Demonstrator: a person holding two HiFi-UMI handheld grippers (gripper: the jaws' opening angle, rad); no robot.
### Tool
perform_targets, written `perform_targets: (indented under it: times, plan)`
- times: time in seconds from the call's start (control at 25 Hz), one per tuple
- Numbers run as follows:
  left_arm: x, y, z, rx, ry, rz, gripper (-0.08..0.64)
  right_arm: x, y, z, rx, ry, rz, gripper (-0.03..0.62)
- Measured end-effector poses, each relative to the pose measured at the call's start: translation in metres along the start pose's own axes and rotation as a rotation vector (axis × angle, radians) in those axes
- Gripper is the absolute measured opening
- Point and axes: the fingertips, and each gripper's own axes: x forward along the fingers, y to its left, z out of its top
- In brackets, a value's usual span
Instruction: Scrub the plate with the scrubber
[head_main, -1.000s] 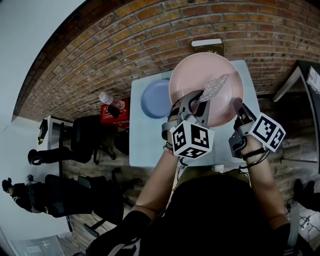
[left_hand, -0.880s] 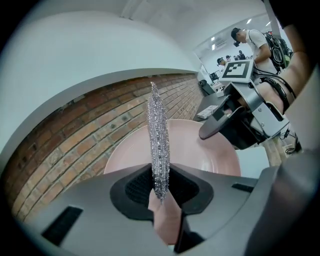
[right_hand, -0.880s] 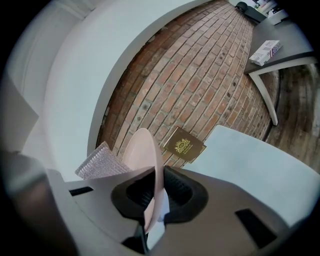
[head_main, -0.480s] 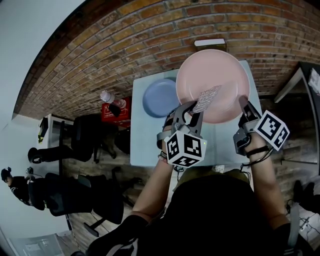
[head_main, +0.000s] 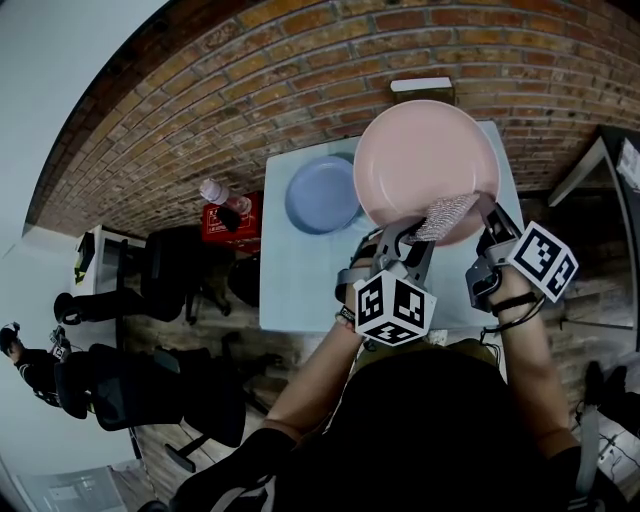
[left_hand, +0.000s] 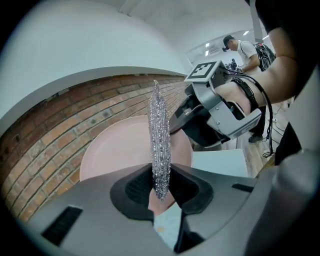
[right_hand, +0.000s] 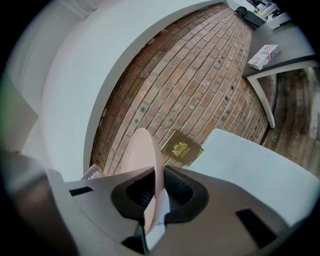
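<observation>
Round pale-pink plate (head_main: 425, 165): rim clenched edge-on between the jaws of the right gripper (head_main: 488, 212), held over the far end of a pale rectangular table (head_main: 300, 285), beside a round blue plate (head_main: 320, 195) lying on that table. Flat silvery metal-mesh scrubber (head_main: 447, 217): pinched at its lower end by the closed jaws of the left gripper (head_main: 420, 238), standing out beyond them, its free end over the near rim of the pink plate, close to the right gripper. Backdrop: red brick wall (head_main: 300, 70).
</observation>
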Motion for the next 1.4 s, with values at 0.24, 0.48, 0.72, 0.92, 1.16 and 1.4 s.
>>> perform_targets:
  times: [0.24, 0.48, 0.72, 0.92, 1.16, 1.4]
  plan:
    - [0.008, -0.007, 0.013, 0.015, -0.024, -0.022, 0.086, 0.000, 0.001, -0.006, -0.001, 0.014, 0.009, 0.052]
    - [0.015, -0.002, 0.024, 0.030, -0.040, -0.006, 0.086, 0.002, 0.009, -0.013, -0.013, 0.035, 0.026, 0.052]
    - [0.019, 0.014, 0.029, 0.057, -0.033, 0.037, 0.086, 0.001, 0.014, -0.015, -0.018, 0.047, 0.056, 0.052]
    - [0.017, 0.034, 0.032, 0.071, -0.026, 0.082, 0.086, -0.001, 0.021, -0.016, -0.025, 0.058, 0.070, 0.052]
    - [0.012, 0.049, 0.024, 0.061, -0.008, 0.126, 0.086, -0.006, 0.017, -0.015, -0.031, 0.056, 0.067, 0.052]
    - [0.003, 0.056, 0.014, 0.038, 0.012, 0.150, 0.086, -0.010, 0.015, -0.011, -0.037, 0.045, 0.057, 0.052]
